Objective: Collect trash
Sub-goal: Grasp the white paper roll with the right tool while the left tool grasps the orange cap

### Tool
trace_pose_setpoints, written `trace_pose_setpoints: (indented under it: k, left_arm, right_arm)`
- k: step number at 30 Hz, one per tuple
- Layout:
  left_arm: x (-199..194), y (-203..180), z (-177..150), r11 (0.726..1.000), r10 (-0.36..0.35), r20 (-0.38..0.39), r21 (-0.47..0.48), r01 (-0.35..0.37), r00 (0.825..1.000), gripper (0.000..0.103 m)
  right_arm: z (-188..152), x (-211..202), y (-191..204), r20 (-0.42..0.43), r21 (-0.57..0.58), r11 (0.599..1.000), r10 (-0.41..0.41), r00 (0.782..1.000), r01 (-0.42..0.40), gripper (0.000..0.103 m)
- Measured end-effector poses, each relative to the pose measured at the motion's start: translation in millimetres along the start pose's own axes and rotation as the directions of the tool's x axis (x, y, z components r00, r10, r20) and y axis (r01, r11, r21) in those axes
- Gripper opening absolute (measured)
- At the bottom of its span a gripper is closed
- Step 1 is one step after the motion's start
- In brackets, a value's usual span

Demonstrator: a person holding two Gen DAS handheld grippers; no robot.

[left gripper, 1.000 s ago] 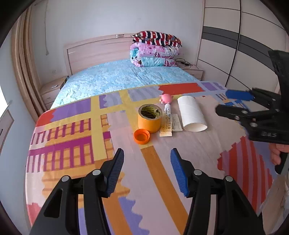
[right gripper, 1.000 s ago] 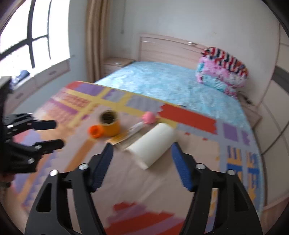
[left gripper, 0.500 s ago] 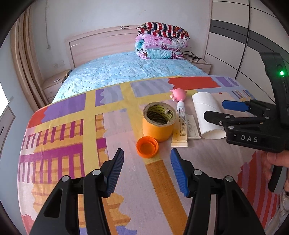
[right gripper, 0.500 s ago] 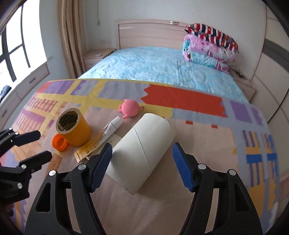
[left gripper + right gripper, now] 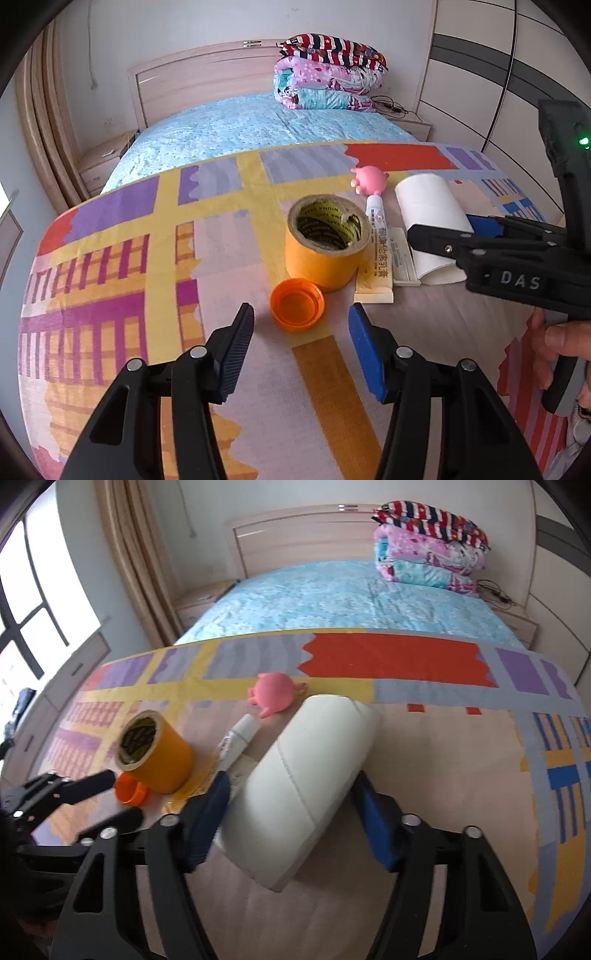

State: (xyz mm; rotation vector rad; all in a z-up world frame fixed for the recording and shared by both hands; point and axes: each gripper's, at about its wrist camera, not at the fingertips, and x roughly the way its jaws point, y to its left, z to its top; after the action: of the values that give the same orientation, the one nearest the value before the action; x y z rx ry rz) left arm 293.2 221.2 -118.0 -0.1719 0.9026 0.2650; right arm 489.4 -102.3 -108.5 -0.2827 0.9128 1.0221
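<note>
My right tongs (image 5: pixel 288 812) are closing around the white cardboard tube (image 5: pixel 306 786) lying on the bed's patterned blanket (image 5: pixel 461 775), pads not yet pressing it. My left tongs (image 5: pixel 301 347) stand spread just short of the orange cap (image 5: pixel 297 303). I judge this the pickup step; next, squeeze and lift.

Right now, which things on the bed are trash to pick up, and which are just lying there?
Probably trash:
- white paper roll, between the closing right gripper fingers
- orange cap, ahead of the left gripper
- tube
- tape roll, perhaps

Just lying there:
- pink pig toy
- folded quilts
</note>
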Motion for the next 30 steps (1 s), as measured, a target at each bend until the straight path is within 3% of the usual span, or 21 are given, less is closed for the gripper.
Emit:
trace_pose_setpoints:
  k: [2, 5, 11, 30]
  left_arm:
    - [2.3, -2.1, 0.0, 1.0, 0.009, 0.014, 0.008, -0.009, 1.0, 0.05]
    - [1.5, -2.1, -0.3, 1.0, 0.021, 0.022, 0.012, -0.022, 1.0, 0.029]
    - [-5.4, -10.3, -6.3, 0.999, 0.004, 0.034, 0.047, -0.006, 0.999, 0.029]
    - [-85.9, -43.7, -27.2, 0.997, -0.005, 0.13, 0.077, -0.005, 0.991, 0.029]
  right_arm:
    - [-0.5, -0.8, -1.6, -0.002, 0.008, 1.0, 0.016, 1.0, -0.016, 0.049]
    - [-1.9, -2.2, -5.7, 0.004, 0.034, 0.999, 0.034, 0.999, -0.034, 0.045]
    - [-6.1, -7.4, -7.7, 0.008, 0.066, 0.996, 0.055, 0.998, -0.055, 0.037]
    - [-29.2, -68.6, -2.8, 0.065, 0.036, 0.998, 0.041, 0.997, -0.043, 0.034]
